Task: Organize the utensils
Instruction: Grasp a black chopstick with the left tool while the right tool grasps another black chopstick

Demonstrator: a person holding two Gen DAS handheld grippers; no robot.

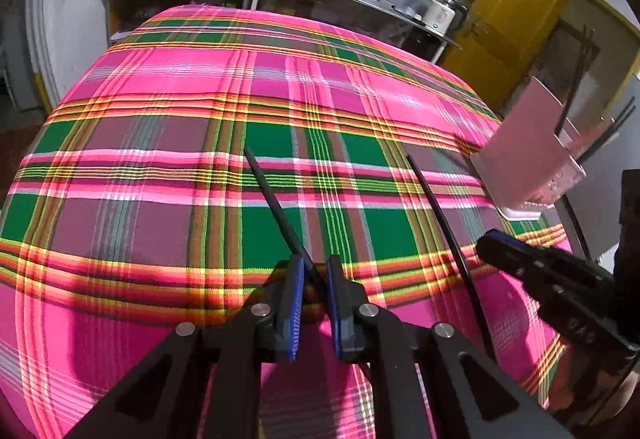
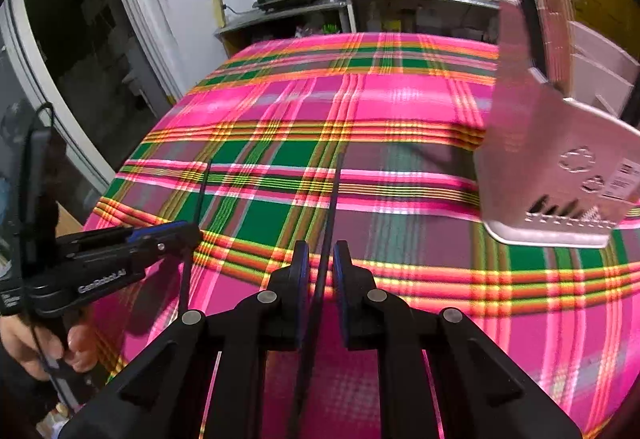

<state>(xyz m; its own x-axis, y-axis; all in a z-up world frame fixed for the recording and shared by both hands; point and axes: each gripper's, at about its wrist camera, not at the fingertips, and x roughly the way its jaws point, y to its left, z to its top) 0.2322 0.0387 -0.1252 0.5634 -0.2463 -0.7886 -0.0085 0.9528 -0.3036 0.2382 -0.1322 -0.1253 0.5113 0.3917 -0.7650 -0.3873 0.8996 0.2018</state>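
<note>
Both wrist views look down, sharing the plaid tablecloth (image 1: 160,167).

A table covered by a bright plaid cloth (image 1: 168,167) in pink, green, yellow and orange carries everything here, the cloth reaching over its edges on all sides. Near the table's right edge stands a pale pink utensil holder (image 2: 560,175) with cut-out holes and slots low on its front wall, its base resting on the cloth. Several thin dark sticks (image 1: 576,79) rise out of its top; the rest of the cloth shows only its stripes.
</note>
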